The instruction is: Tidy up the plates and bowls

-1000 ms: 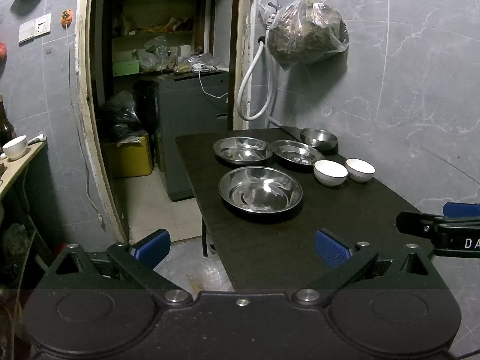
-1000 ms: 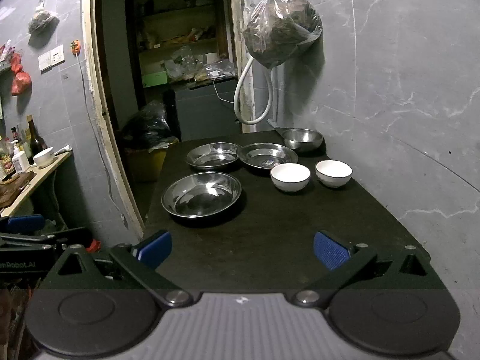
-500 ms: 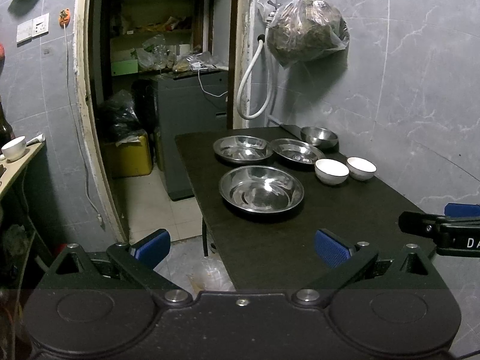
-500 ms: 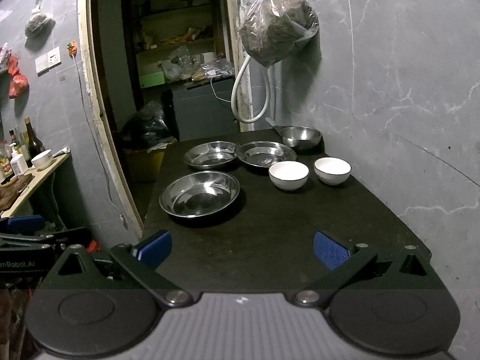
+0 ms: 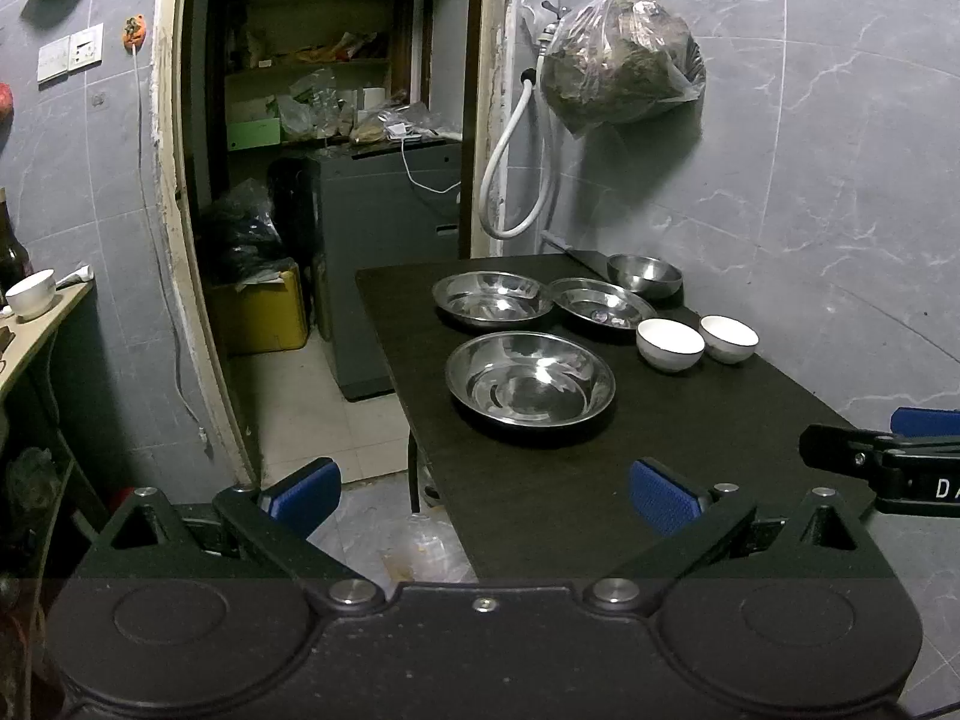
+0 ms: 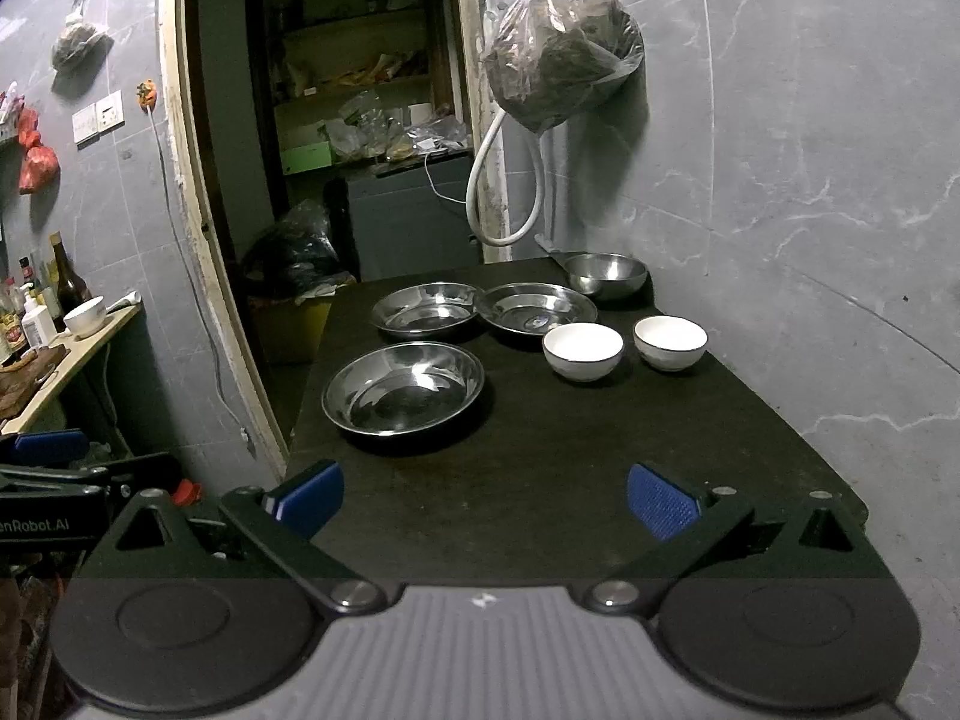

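Note:
On the black table (image 5: 540,480) (image 6: 540,480) lie three steel plates: a large near one (image 5: 530,377) (image 6: 403,388) and two behind it (image 5: 492,296) (image 5: 602,302) (image 6: 427,309) (image 6: 537,307). A steel bowl (image 5: 644,275) (image 6: 606,272) stands at the back by the wall. Two white bowls (image 5: 669,344) (image 5: 728,338) (image 6: 582,350) (image 6: 670,342) stand side by side on the right. My left gripper (image 5: 483,495) is open and empty, off the table's near left corner. My right gripper (image 6: 486,498) is open and empty above the table's near edge.
A grey tiled wall runs along the table's right side, with a hanging bag (image 5: 618,75) and a white hose (image 5: 516,180). A doorway (image 5: 336,150) opens beyond the table. A wooden shelf (image 6: 66,354) with bottles and a white bowl stands on the left.
Both grippers have drifted slightly; the dishes sit a little higher in the right wrist view. Nothing on the table has moved. Both grippers stay open.

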A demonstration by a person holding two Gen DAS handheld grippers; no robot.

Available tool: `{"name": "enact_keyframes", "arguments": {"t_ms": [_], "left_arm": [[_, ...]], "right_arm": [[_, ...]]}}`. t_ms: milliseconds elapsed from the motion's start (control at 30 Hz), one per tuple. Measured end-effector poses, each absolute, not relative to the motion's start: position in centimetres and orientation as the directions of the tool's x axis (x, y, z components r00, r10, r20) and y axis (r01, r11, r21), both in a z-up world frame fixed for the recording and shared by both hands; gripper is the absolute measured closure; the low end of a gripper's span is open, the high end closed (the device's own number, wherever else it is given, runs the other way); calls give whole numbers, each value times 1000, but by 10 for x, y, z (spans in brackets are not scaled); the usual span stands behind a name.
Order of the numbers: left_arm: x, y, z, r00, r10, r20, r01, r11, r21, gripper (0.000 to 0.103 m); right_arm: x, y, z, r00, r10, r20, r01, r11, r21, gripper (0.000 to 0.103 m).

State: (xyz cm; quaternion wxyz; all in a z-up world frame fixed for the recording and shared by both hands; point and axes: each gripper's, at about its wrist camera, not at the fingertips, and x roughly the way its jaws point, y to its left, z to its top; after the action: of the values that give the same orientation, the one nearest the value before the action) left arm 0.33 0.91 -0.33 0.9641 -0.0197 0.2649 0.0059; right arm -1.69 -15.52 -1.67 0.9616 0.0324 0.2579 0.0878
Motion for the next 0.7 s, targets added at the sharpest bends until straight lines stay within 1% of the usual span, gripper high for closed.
{"name": "enact_keyframes", "arguments": {"t_ms": [700], "left_arm": [[3,9,-4,859,2,-511,-23,999,-34,1]], "right_arm": [[-16,-155,-17,851,186,-491,-153,982,107,0]]}}
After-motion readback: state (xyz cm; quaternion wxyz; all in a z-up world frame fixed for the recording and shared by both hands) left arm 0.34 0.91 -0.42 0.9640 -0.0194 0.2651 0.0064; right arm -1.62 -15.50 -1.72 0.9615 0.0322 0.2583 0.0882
